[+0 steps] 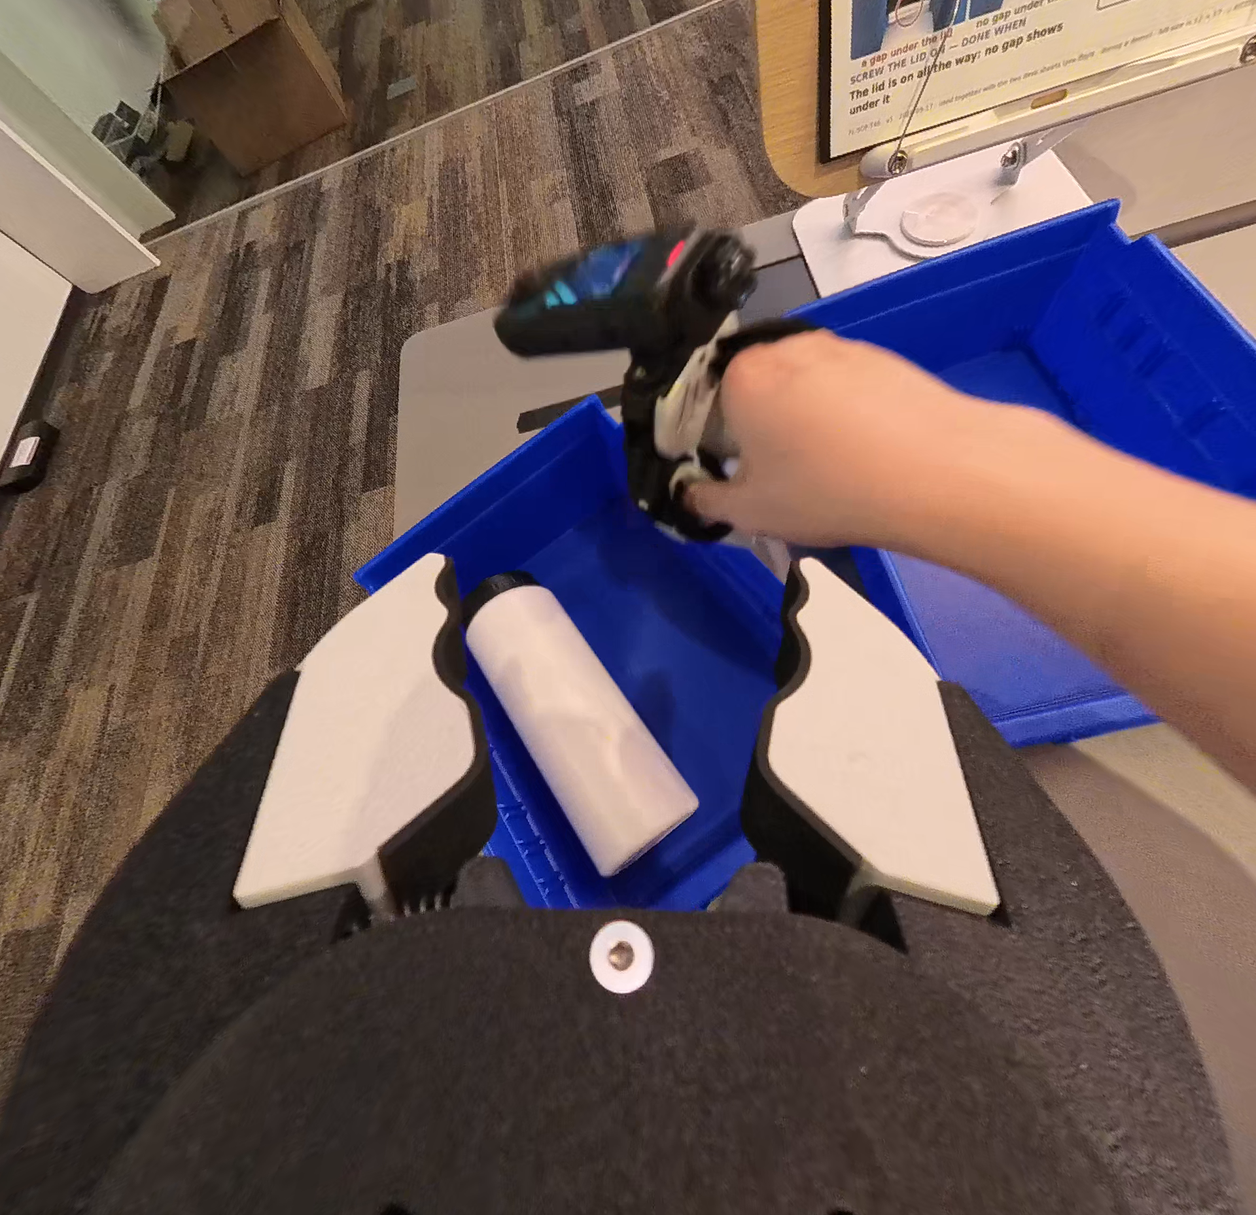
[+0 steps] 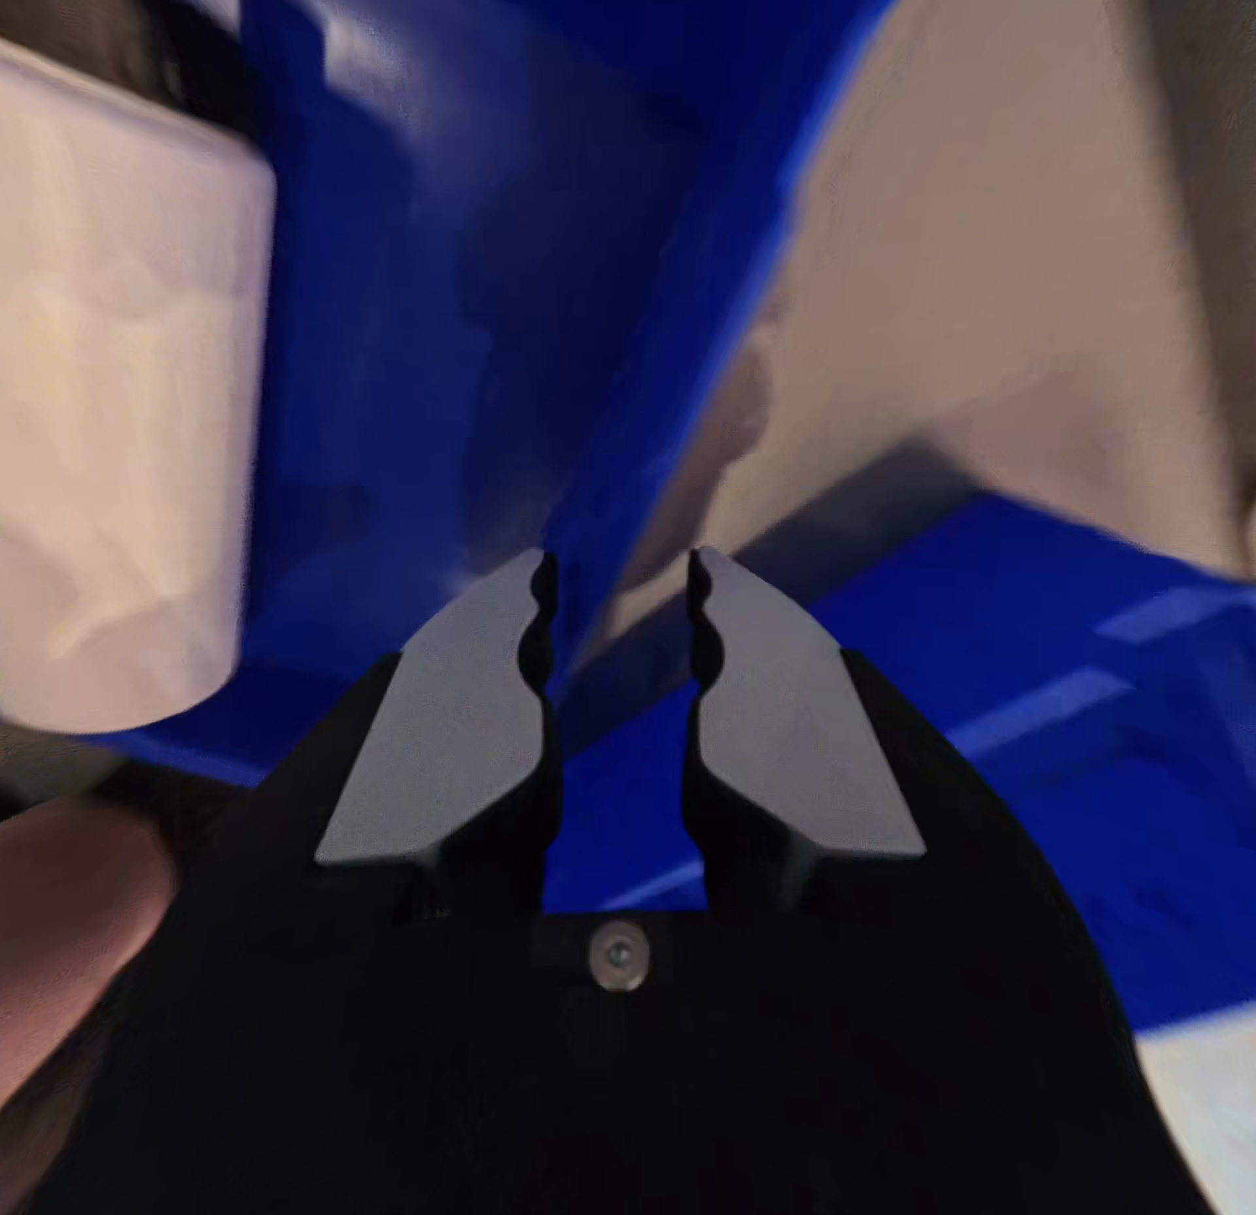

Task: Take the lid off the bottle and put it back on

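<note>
The white bottle lies on its side in the blue bin at the surface's left edge, black lid on. The left tool gapes wide above it, empty (right tool narrow, empty, blurred).

Left gripper: black foam-textured body, cream fingers with wavy black pads, one silver screw. Right gripper: grey fingers, black body.
</note>
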A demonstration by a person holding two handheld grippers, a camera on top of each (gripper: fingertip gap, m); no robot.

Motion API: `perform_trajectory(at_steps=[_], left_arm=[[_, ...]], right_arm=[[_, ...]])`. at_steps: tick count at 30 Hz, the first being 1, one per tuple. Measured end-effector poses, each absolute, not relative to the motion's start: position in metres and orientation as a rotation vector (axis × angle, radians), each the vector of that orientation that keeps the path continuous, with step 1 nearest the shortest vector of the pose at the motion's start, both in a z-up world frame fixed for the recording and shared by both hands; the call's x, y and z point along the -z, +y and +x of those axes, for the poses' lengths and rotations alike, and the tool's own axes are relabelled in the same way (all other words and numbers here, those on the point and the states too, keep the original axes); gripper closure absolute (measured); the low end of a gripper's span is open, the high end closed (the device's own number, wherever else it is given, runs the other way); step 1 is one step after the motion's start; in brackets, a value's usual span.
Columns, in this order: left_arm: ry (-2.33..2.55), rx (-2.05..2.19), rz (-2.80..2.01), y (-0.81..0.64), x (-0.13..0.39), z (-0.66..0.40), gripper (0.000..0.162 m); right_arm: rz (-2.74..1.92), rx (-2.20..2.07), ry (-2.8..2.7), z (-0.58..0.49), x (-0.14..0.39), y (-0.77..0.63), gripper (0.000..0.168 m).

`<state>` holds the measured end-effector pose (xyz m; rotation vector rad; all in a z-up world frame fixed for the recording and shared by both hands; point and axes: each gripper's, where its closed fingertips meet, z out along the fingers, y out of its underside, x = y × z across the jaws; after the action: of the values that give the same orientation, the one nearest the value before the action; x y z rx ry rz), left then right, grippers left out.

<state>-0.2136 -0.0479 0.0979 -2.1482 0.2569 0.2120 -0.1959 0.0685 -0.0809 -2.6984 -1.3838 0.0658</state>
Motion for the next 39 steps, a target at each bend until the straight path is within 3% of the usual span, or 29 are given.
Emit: perform_trajectory(at_steps=[2,4,7,12,18,22,25,26,28,39], left_arm=[[0.255,-0.210,-2.142,-0.049,-0.099,-0.213,0.071],[0.261,-0.207,-2.142,-0.049,-0.099,-0.212,0.071],[0.279,-0.204,-2.155,-0.049,-0.096,-0.208,0.071],[0.339,-0.203,-2.167,-0.048,-0.092,-0.194,0.070],[0.431,-0.211,-2.177,-0.048,-0.086,-0.173,0.070],[0.457,-0.245,-2.203,-0.046,-0.080,-0.170,0.070],[0.457,-0.249,-2.215,-0.044,-0.077,-0.169,0.071],[0.455,-0.250,-2.219,-0.044,-0.076,-0.169,0.071],[0.450,-0.260,-2.227,-0.042,-0.075,-0.170,0.071],[0.384,-0.294,-2.272,-0.035,-0.068,-0.188,0.072]], right_arm=[[-2.425,-0.025,-1.323,-0.186,0.031,0.092,0.114],[-2.236,0.062,-1.203,-0.152,-0.012,0.110,0.115],[-2.163,0.218,-1.063,-0.073,-0.031,0.126,0.106],[-2.484,0.303,-0.892,0.054,0.035,0.123,0.075],[-2.860,0.249,-0.735,0.127,0.101,0.090,0.069],[-2.984,0.247,-0.752,0.158,0.120,0.077,0.077],[-3.021,0.073,-0.747,0.176,0.123,0.075,0.112],[-3.044,-0.039,-0.753,0.181,0.124,0.071,0.143],[-3.084,-0.210,-0.688,0.200,0.125,0.066,0.159],[-3.150,-0.154,-0.269,0.409,0.127,0.047,0.159]])
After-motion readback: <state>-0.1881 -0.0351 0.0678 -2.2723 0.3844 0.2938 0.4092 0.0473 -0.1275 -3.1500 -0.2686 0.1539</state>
